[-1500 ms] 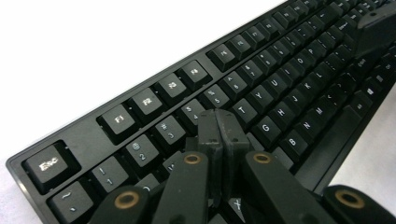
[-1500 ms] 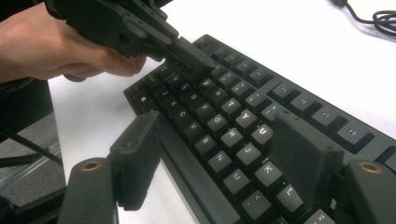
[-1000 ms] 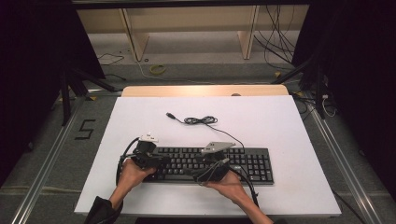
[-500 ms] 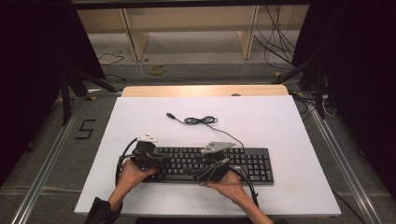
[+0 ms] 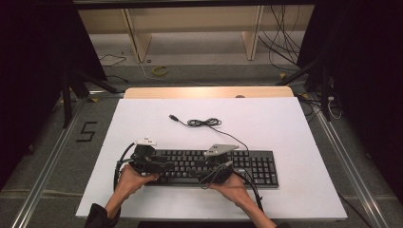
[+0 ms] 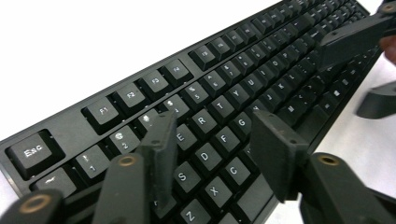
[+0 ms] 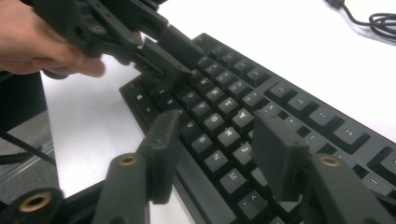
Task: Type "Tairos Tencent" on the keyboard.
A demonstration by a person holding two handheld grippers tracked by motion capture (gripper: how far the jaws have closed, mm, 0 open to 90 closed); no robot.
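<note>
While lying flat, the keyboard [image 5: 209, 165] is black, full-size.

A white table top [image 5: 294, 128] sits brightly lit on grey floor [image 5: 43, 156], a pale wooden shelf frame [image 5: 190, 23] beyond, darkness on both sides
</note>
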